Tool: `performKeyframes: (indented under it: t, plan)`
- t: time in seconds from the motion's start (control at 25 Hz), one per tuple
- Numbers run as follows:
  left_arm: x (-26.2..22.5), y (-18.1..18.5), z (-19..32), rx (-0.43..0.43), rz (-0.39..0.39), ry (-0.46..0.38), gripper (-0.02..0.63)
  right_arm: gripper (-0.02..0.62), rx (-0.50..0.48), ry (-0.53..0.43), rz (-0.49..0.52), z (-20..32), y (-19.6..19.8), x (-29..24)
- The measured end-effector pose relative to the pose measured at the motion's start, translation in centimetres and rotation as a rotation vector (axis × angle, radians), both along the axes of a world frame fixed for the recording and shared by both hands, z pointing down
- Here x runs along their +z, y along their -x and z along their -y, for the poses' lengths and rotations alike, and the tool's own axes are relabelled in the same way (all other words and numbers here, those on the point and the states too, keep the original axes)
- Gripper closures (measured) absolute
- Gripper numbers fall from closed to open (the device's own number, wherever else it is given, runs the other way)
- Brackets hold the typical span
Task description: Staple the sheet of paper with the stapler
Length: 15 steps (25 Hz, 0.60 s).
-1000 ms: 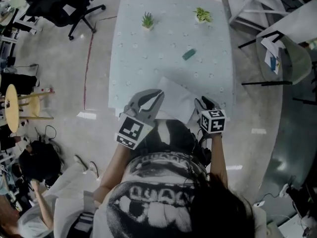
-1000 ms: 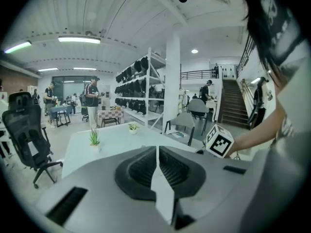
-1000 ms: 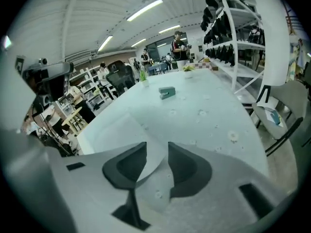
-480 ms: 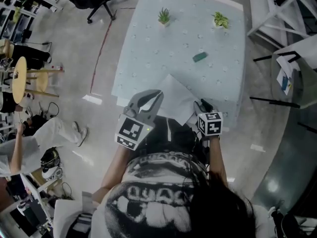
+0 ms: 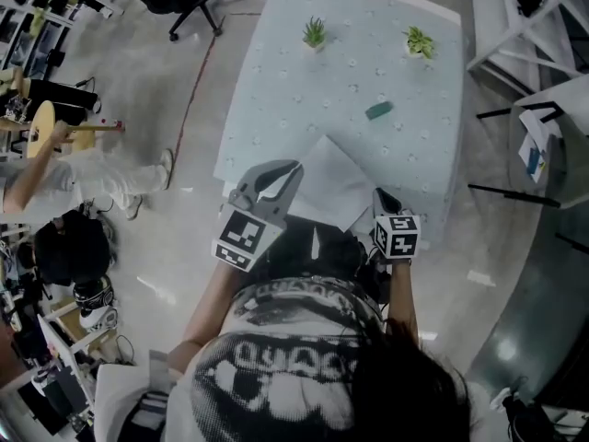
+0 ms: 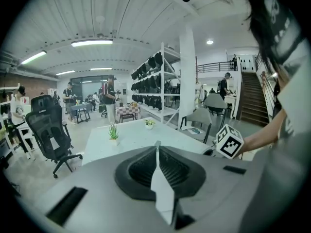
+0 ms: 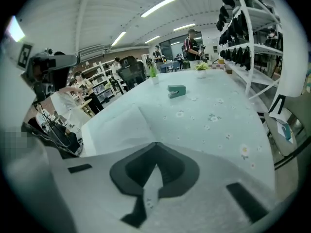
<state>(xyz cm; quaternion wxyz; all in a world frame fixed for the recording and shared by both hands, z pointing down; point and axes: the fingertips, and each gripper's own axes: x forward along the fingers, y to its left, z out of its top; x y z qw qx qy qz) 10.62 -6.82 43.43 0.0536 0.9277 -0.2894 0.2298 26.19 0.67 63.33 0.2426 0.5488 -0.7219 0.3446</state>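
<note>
Sheet of paper (image 5: 329, 180) is laid at the near edge of the table (image 5: 276, 90). Its left corner is clamped in the left gripper (image 5: 289, 171). The right gripper (image 5: 380, 196) jaws have just been closed, tips together at the sheet's right edge; a pinch cannot be confirmed. Stapler (image 5: 378, 110) is seen farther back, well apart.

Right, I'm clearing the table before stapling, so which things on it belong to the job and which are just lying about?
For the job: sheet of paper; green stapler.
Just lying about: spiky potted plant; leafy potted plant.
</note>
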Motion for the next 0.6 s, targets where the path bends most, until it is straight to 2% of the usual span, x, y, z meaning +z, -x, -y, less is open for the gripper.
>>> performKeyframes:
  t: [0.36, 0.6]
  plan:
    - [-0.9, 1.0, 2.0, 0.030, -0.008, -0.018, 0.591, 0.589, 0.107, -0.048, 0.057, 4.1, -1.5, -1.2]
    - [-1.2, 2.3, 3.3, 0.008, -0.026, -0.028, 0.591, 0.589, 0.210, -0.014, 0.145, 6.5, -3.3, -0.6]
